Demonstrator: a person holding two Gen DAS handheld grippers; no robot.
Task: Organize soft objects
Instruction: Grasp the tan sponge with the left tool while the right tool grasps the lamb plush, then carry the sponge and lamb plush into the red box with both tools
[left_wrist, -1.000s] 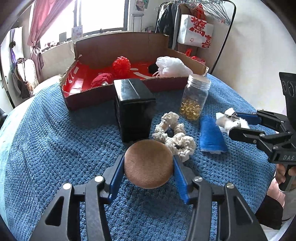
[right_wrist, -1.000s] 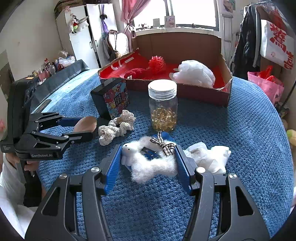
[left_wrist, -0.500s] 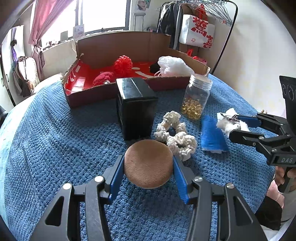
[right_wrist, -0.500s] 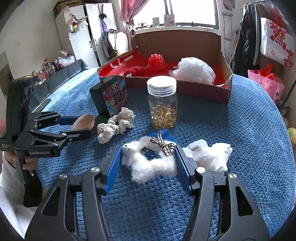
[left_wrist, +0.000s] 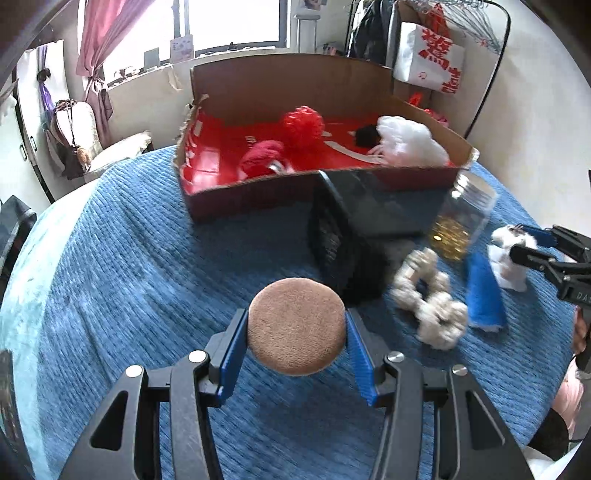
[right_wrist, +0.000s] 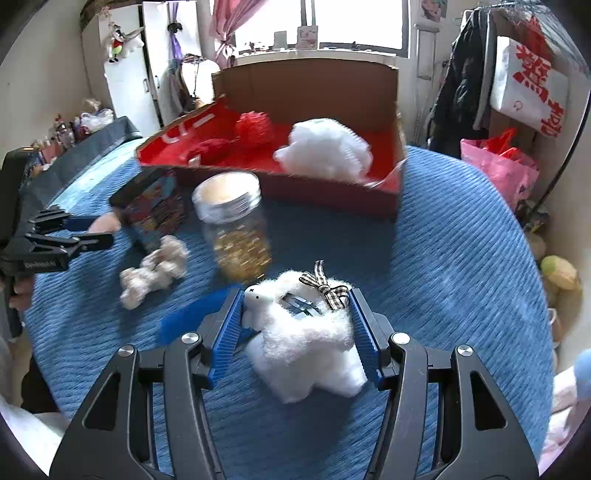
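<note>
Both grips loaded, carrying toward the cardboard box (left_wrist: 291, 88).

Left claw (left_wrist: 297, 328) clamped on brown round pad (left_wrist: 296, 326), pads on opposite edges, flat face up. Edge grip prob so it drops flat w/o folding. Held clear of the blue cloth (left_wrist: 110, 258), on the near side of the box, front wall not yet crossed.

Right claw (right_wrist: 295, 325) clamped on white fluffy sheep toy (right_wrist: 301, 328), squeezed at the body, head and checked bow sticking out above the jaws. Body grip = most fluff to bite on, judging by the look. Also on near side of the box, further from it than the jar (right_wrist: 232, 225).

Box already holds red pompom (left_wrist: 303, 122), red knit lump (left_wrist: 263, 158), white puff (left_wrist: 406, 142) → soft stuff goes in there; plenty of bare red floor at centre.

Hard items left outside: jar and black tin (left_wrist: 354, 221), both just in front of the box wall. Both in the carry path, so go over, not through.

Still on cloth near the box: cream scrunchie (left_wrist: 428, 299), blue folded cloth (left_wrist: 482, 291). Soft, likely next.

Bg motion-blurred, fine detail n/a.
</note>
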